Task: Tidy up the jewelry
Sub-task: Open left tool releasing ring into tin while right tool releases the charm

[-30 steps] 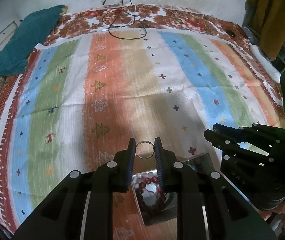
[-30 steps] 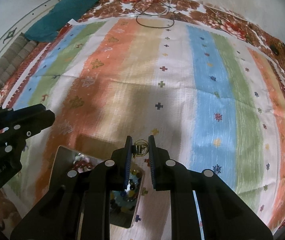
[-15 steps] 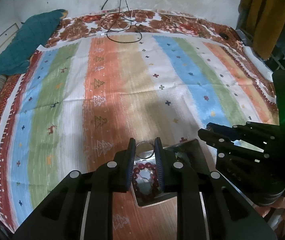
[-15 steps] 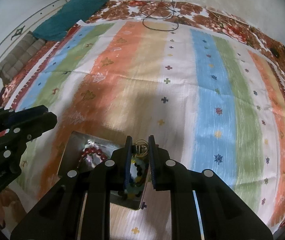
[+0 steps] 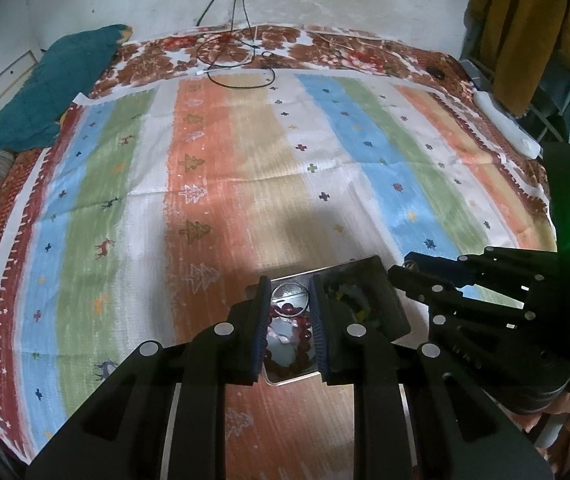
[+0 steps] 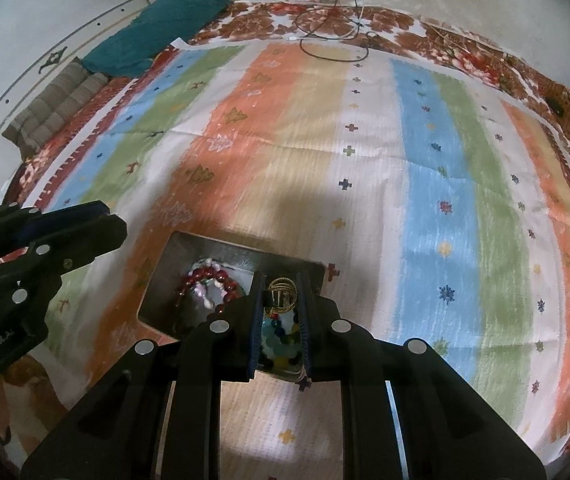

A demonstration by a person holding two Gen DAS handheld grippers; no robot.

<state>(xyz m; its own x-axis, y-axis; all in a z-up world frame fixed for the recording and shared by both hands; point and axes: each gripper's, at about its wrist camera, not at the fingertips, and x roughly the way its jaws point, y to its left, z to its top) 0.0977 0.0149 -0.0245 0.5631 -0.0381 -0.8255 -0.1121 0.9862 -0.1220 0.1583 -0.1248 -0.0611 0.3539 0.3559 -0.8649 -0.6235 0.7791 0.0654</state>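
One big bed (image 5: 245,184) under a striped sheet (image 6: 425,208). A teal pillow (image 5: 49,88) at the far left corner. Black cables (image 5: 237,60) looped near the far edge. A metal tray (image 6: 165,276) flat on the sheet, close to the near edge. Two parts inside. Red beads (image 6: 209,280) in the left part. Colored beads (image 6: 281,336) in the right part.

Left hand-held gripper (image 5: 289,300) low over the left part, clenched on a thin silver ring (image 5: 289,299), held just above the red beads. Right hand-held gripper (image 6: 282,294) low over the right part, clenched on a small gold wire piece (image 6: 282,290). Both grippers side by side, near each other but apart.
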